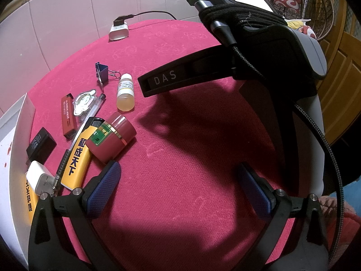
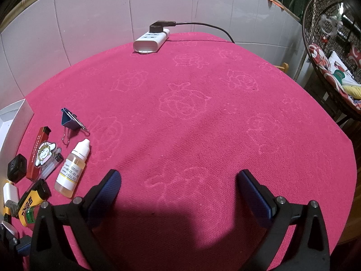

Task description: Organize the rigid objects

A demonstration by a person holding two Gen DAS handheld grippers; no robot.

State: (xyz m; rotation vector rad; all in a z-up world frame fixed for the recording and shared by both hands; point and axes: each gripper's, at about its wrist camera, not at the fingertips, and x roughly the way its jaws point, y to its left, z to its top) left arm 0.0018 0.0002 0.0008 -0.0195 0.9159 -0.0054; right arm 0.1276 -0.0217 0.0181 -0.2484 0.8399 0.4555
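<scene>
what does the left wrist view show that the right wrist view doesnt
Only the left wrist view: the whole red jar on its side, and the right gripper's body marked DAS. Only the right wrist view: the hanging chair and the bare right half of the cloth. Both: binder clip, dropper bottle, red lighter, power strip, and open empty jaws.
</scene>
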